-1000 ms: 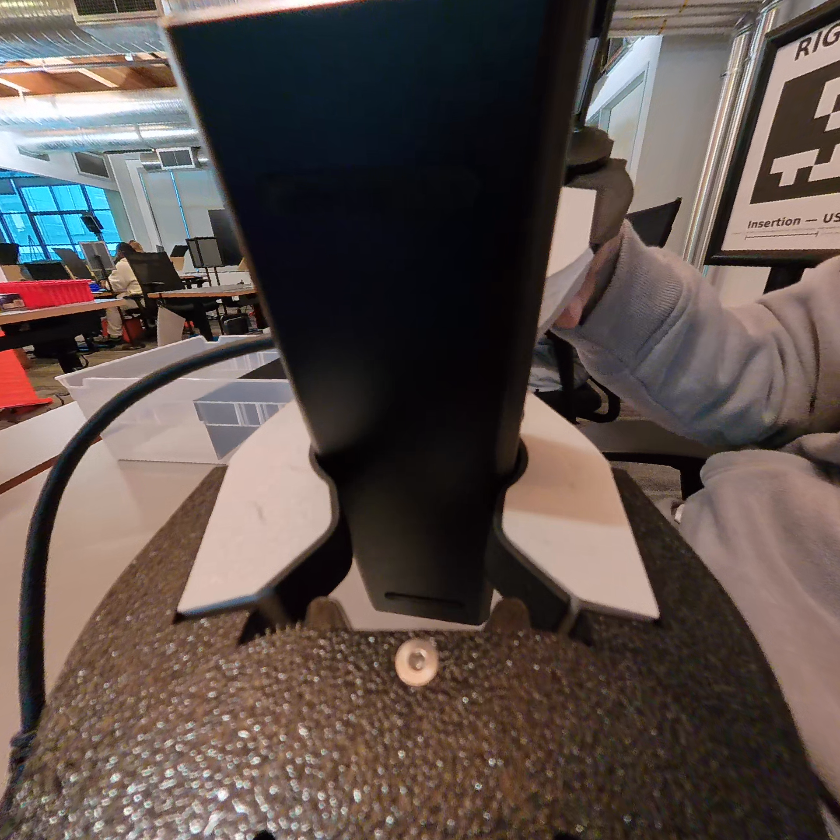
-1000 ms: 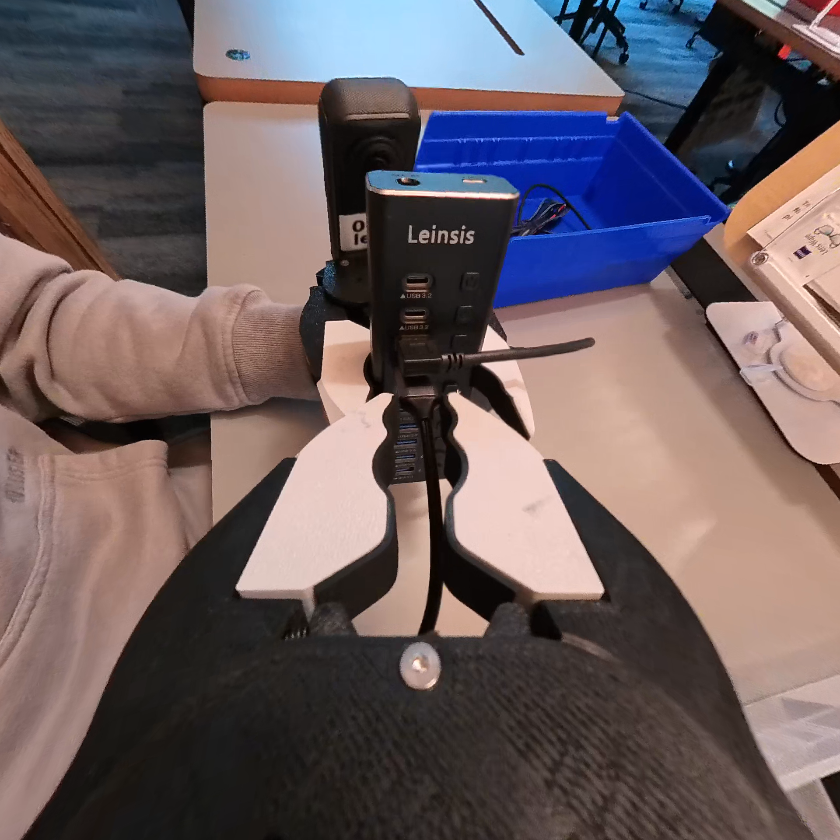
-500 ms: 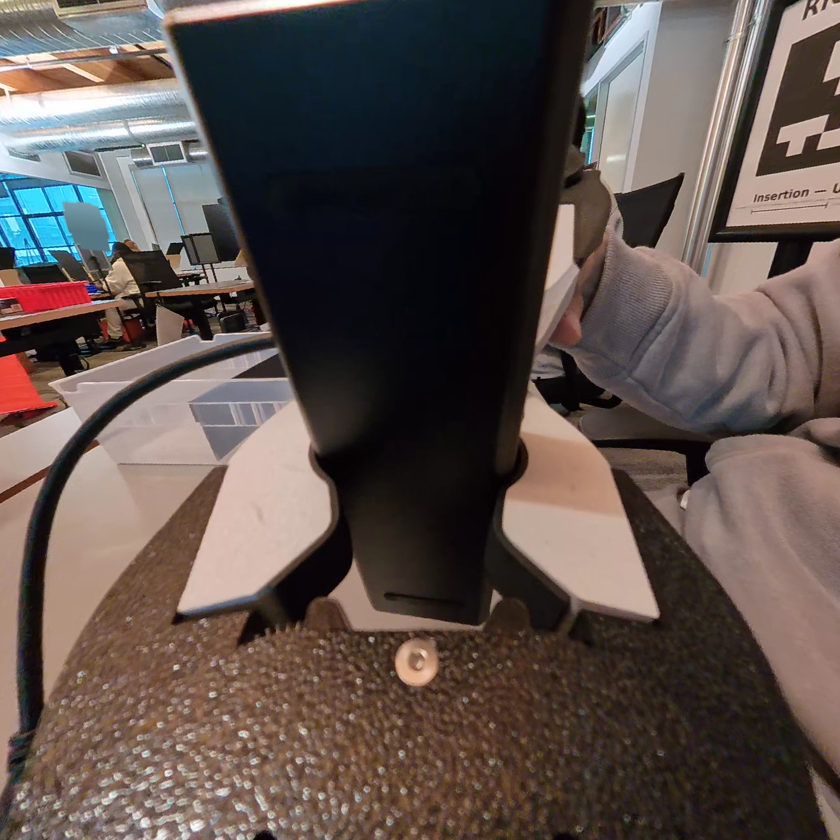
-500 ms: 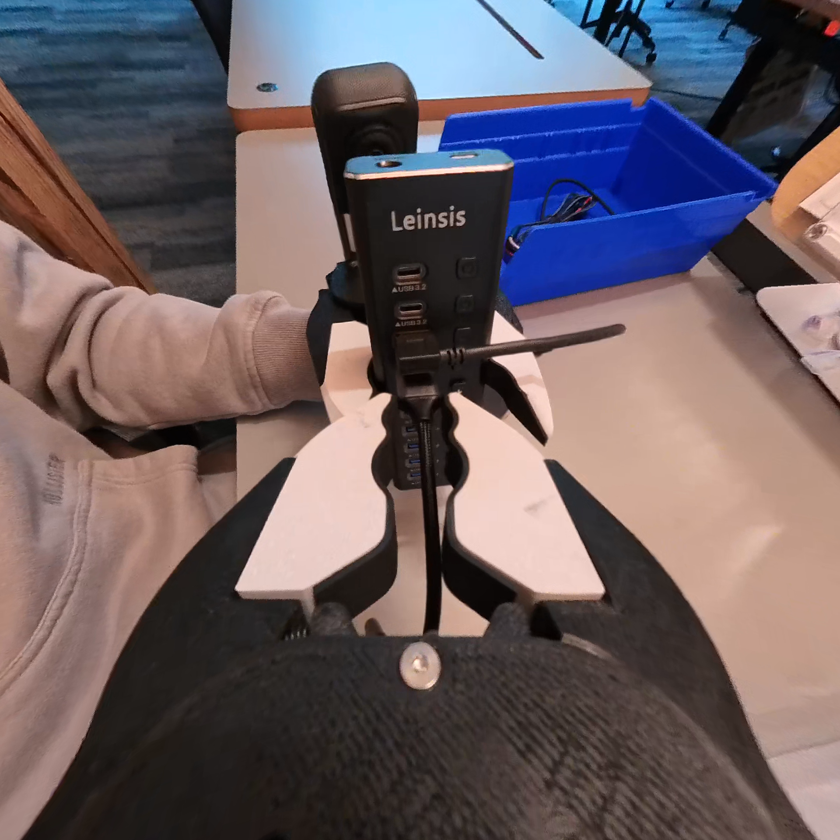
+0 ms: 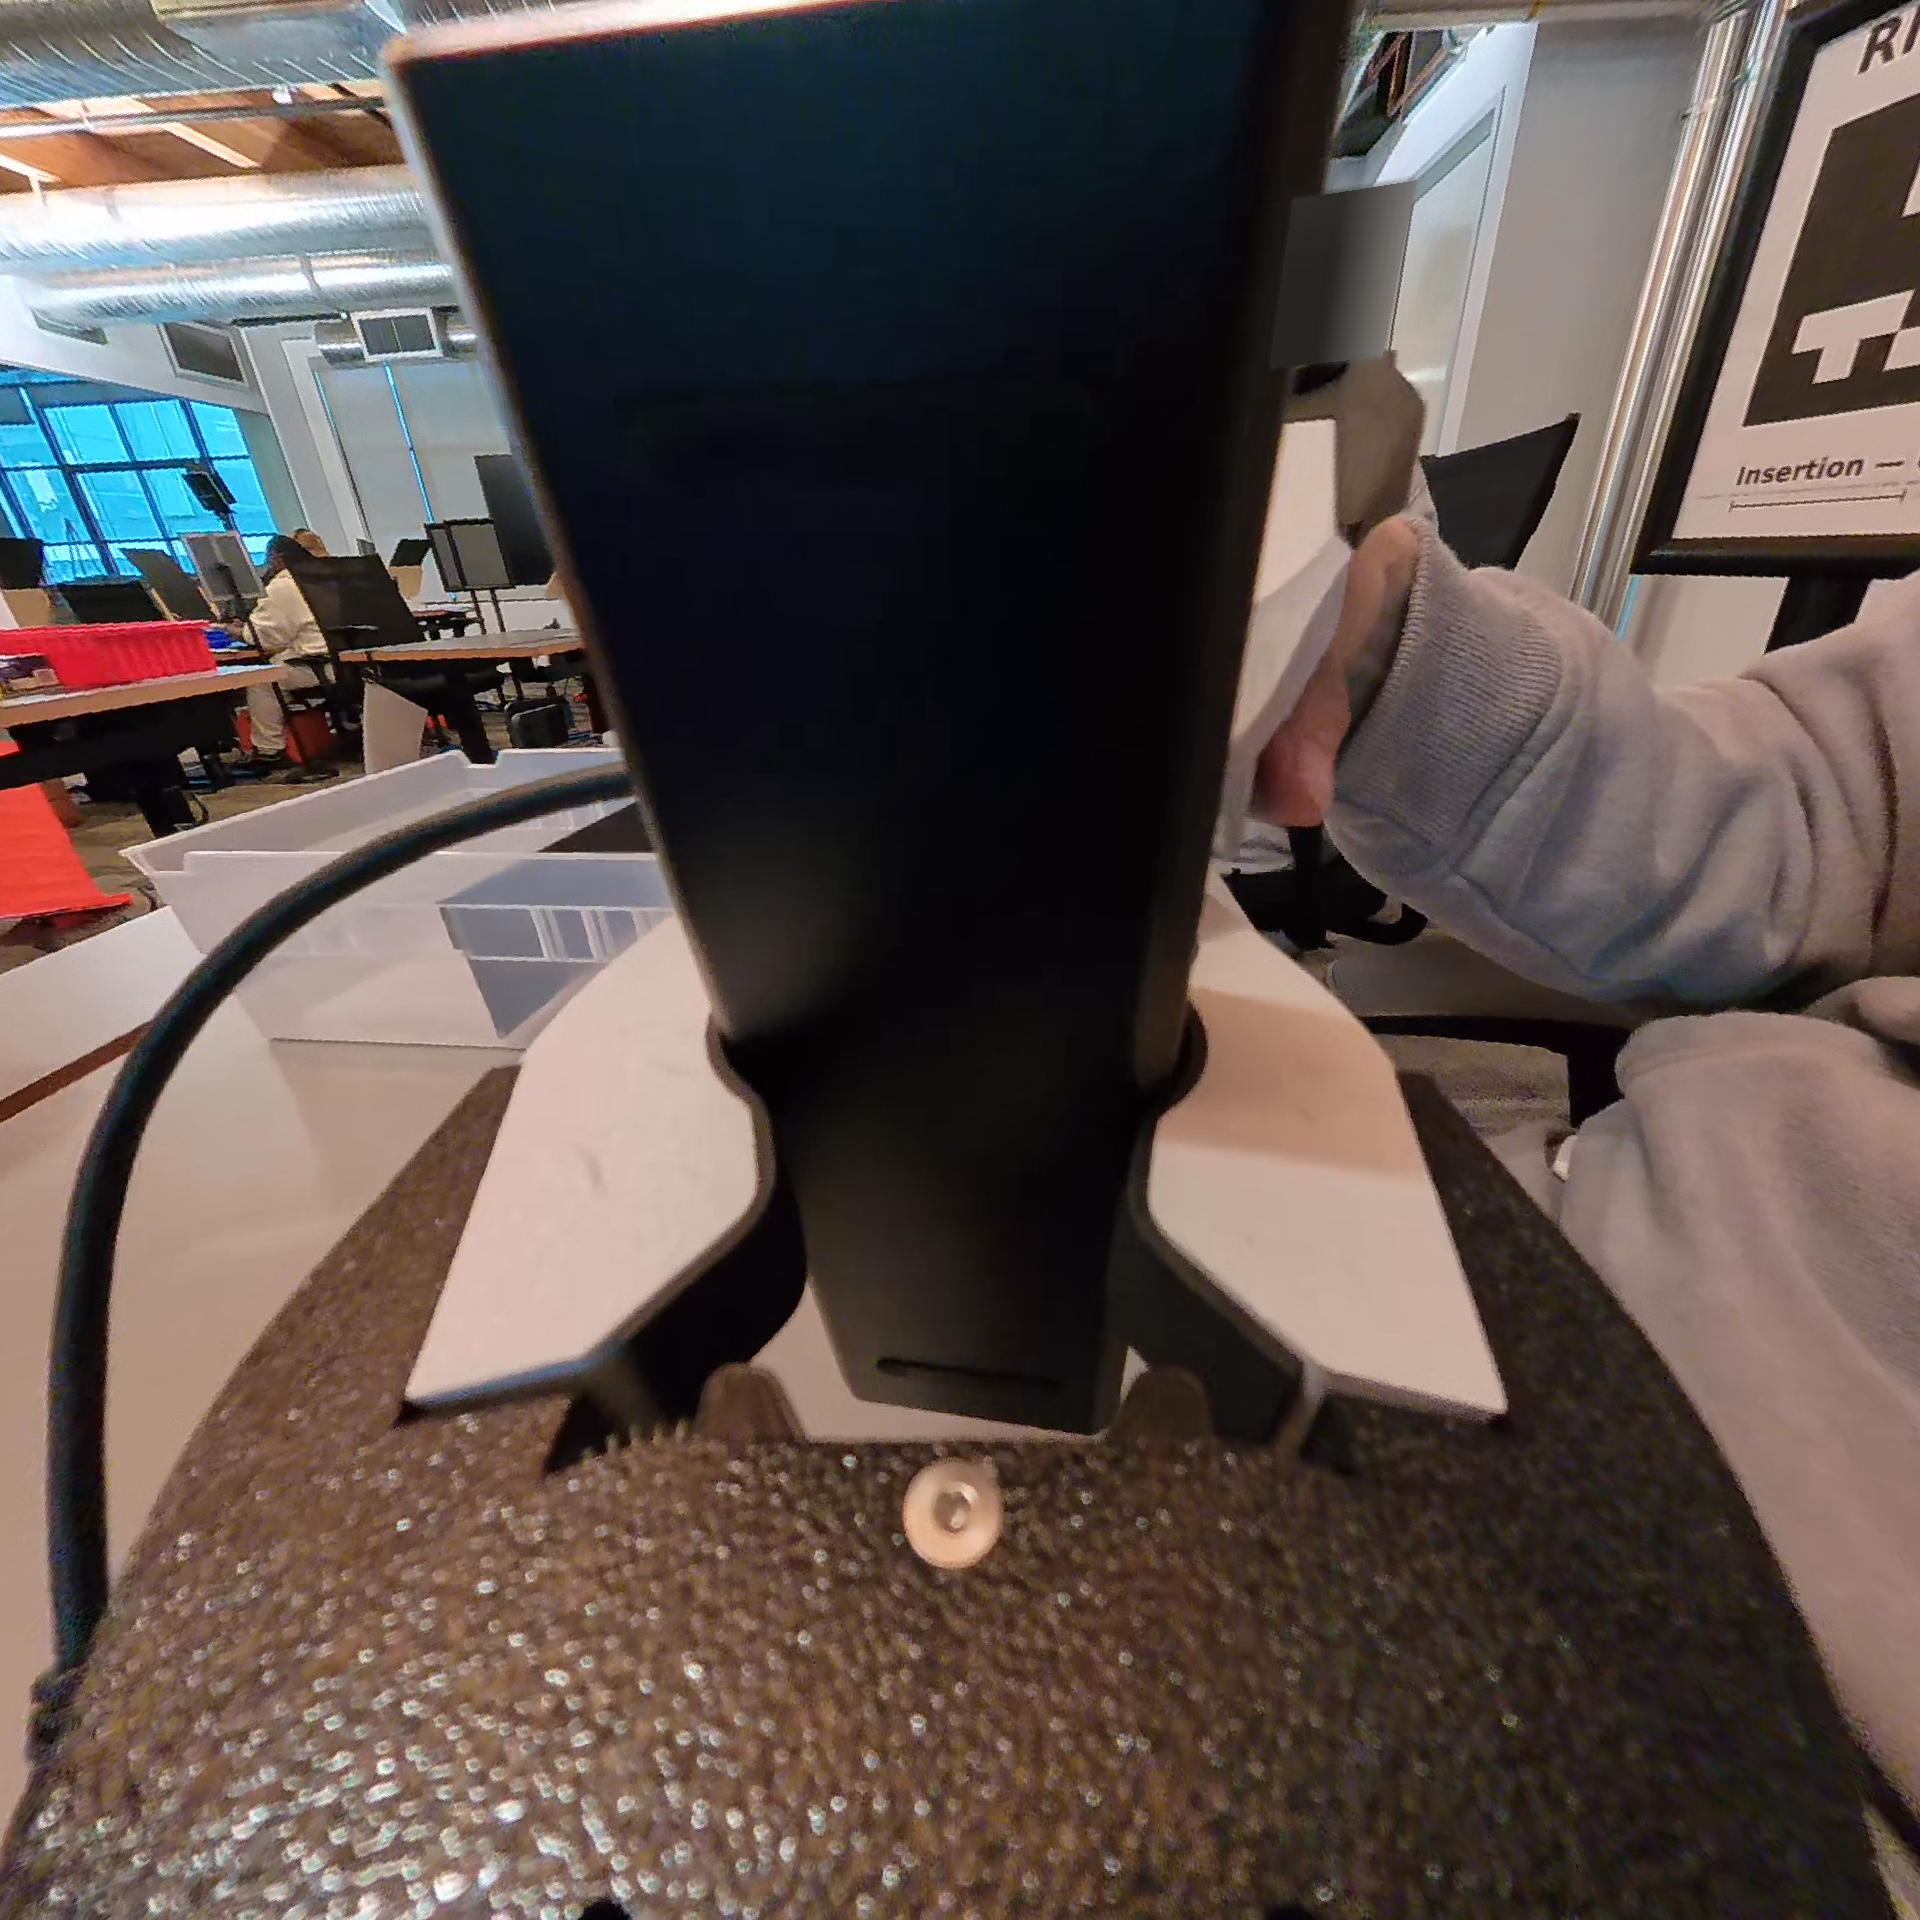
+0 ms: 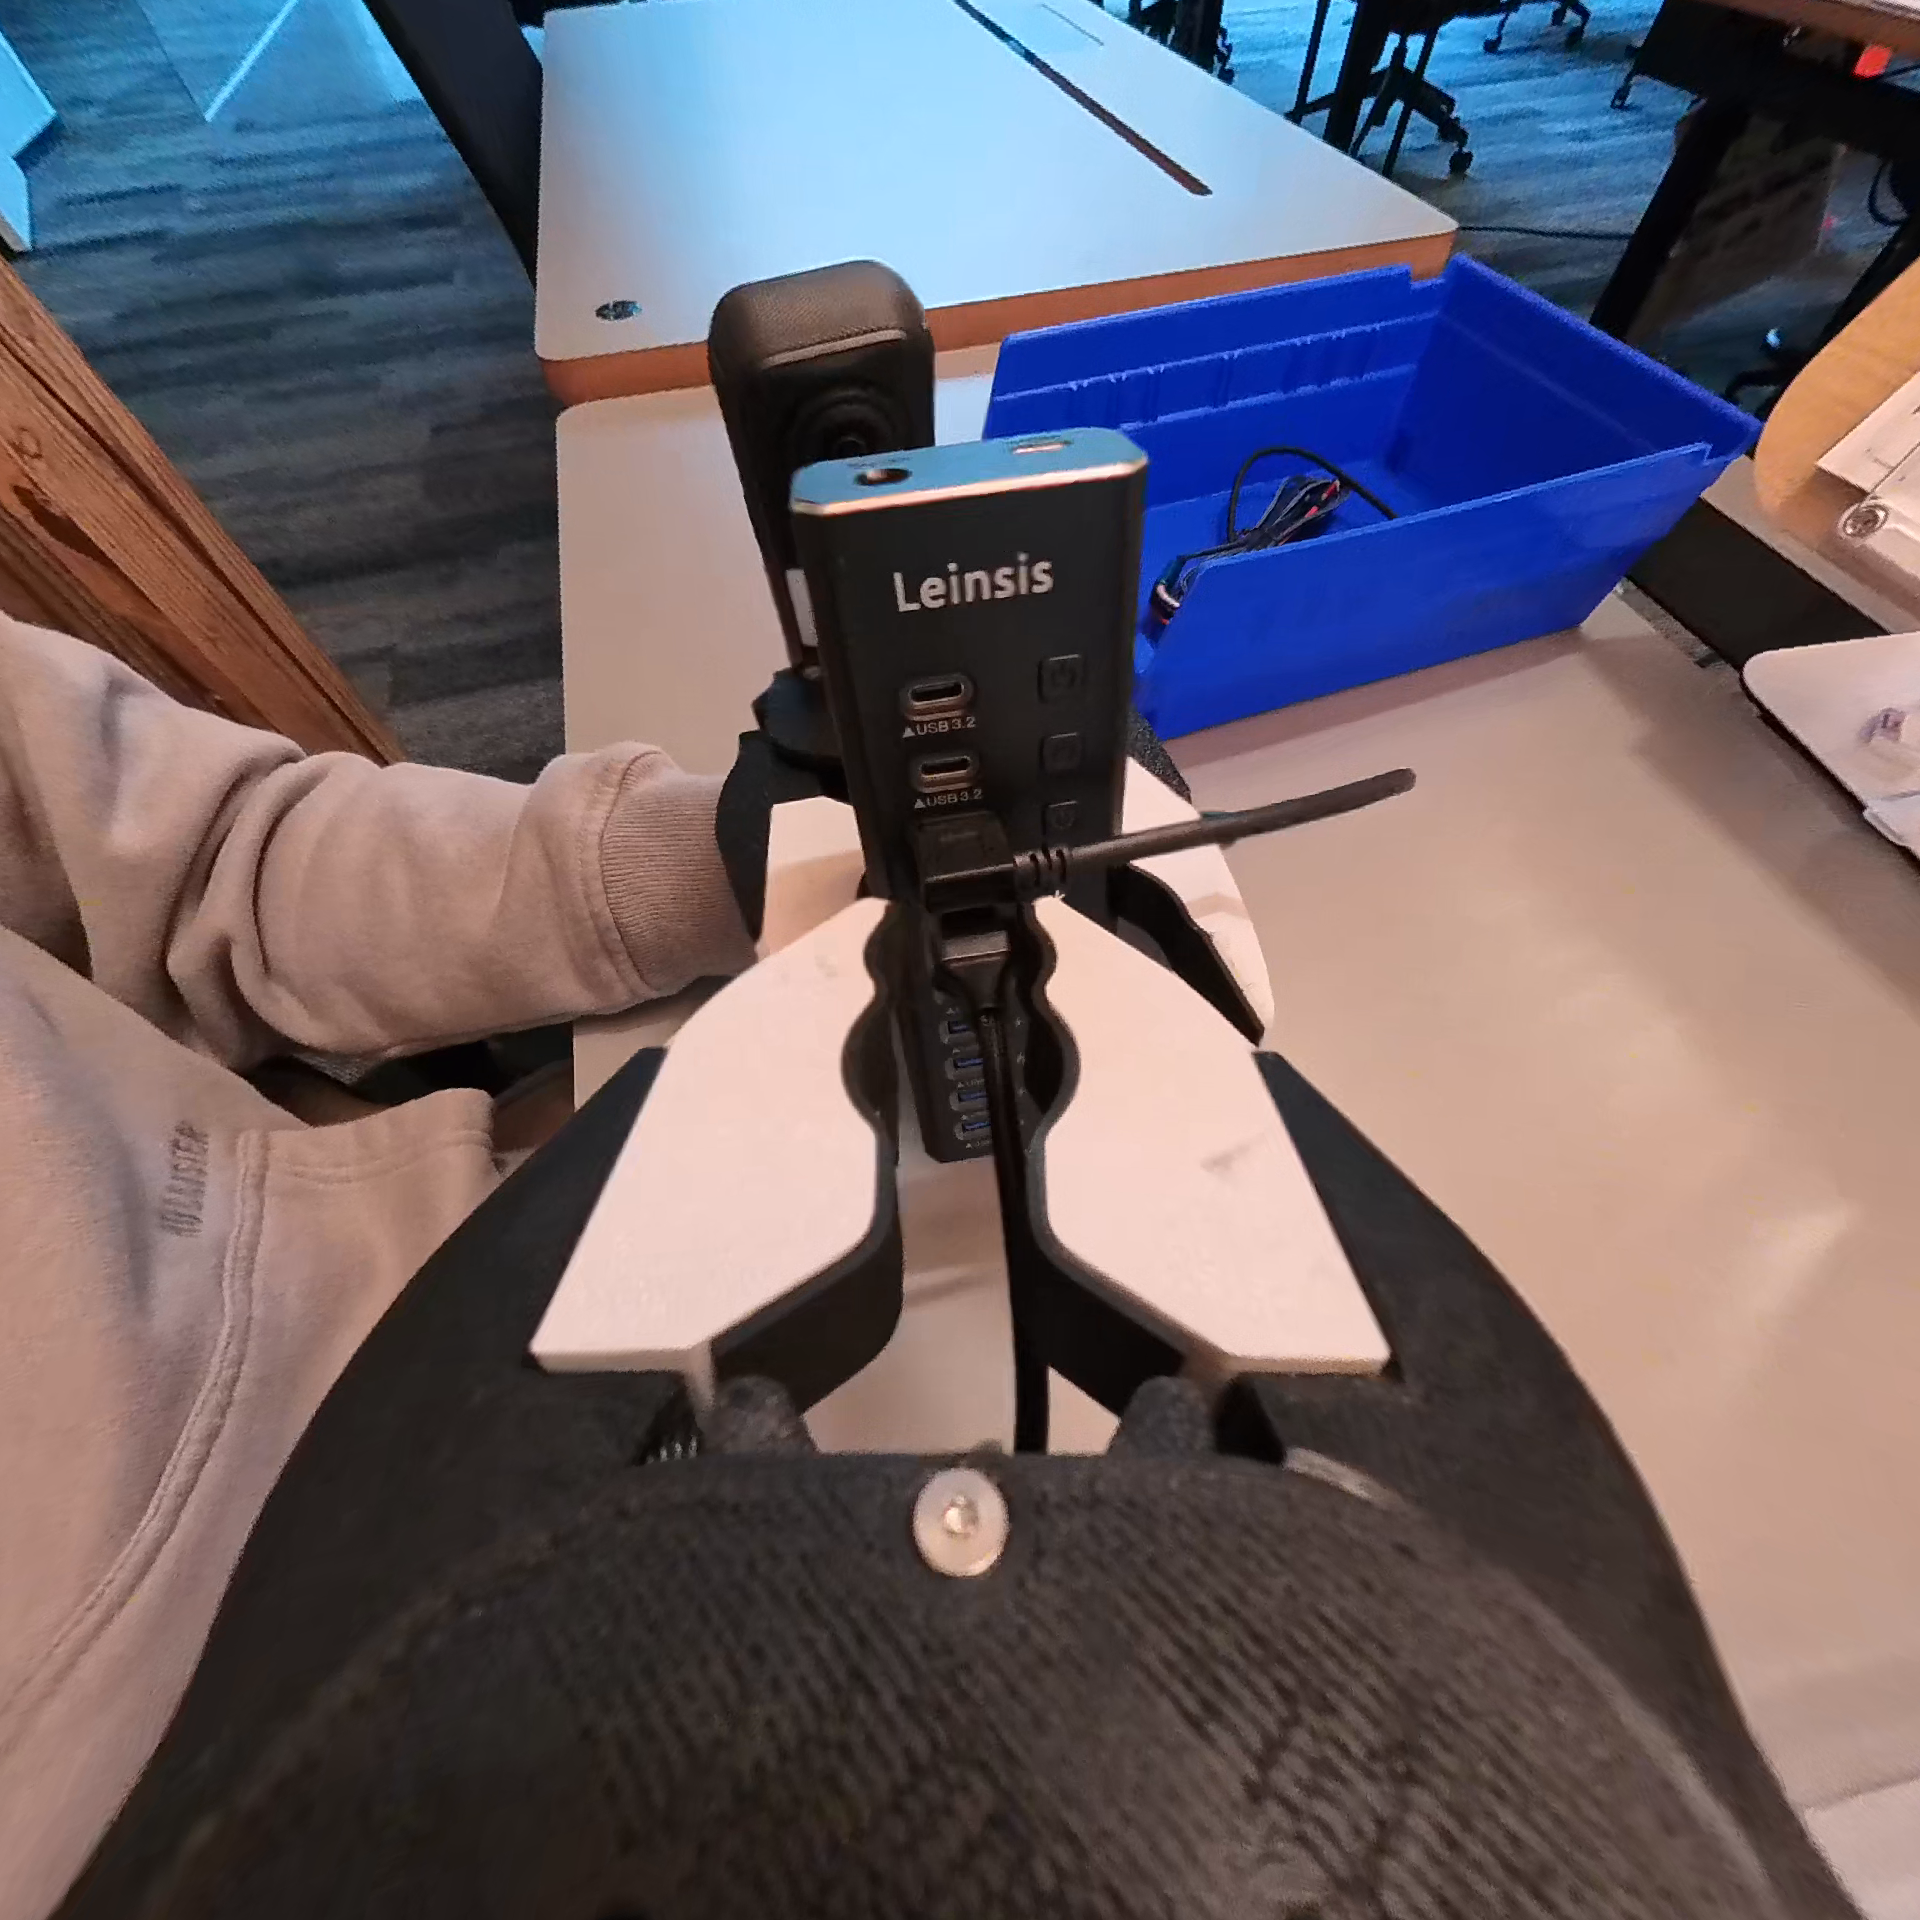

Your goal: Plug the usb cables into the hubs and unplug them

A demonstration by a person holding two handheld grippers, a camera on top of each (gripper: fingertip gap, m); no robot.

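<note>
**Q:** What does the figure show, and where does the hub lie?

**A:** The left gripper [image 5: 956, 1049] is closed on the lower end of the hub [image 6: 977, 727]. The hub stands upright, long axis running 6 to 12 o'clock. Its port face turns toward the right gripper [image 6: 961, 935]; its plain back fills the left wrist view.

**Q:** And the right gripper?

**A:** Its jaws are nearly closed on a plug [image 6: 971, 945] at the hub's face, directly at 12 o'clock from it. That plug's cable [image 6: 1013, 1247] runs back toward 6 o'clock between the fingers. Whether the plug is fully seated cannot be told.

**Q:** Is another cable present?

**A:** Yes. A second plug [image 6: 961, 847] sits in the port just above, its lead leaving toward 3 o'clock.

**Q:** What does the next move turn on?

**A:** Probably travel along the port's axis, square to the hub face, the left gripper bracing.

**Q:** The surroundings?

**A:** A pale worktop [image 6: 1455, 1039] lies below. A blue bin [image 6: 1403, 582] stands at 1 o'clock, well apart, and a white tray [image 5: 343, 914] at 9 o'clock in the left wrist view. An open office lies beyond.
</note>
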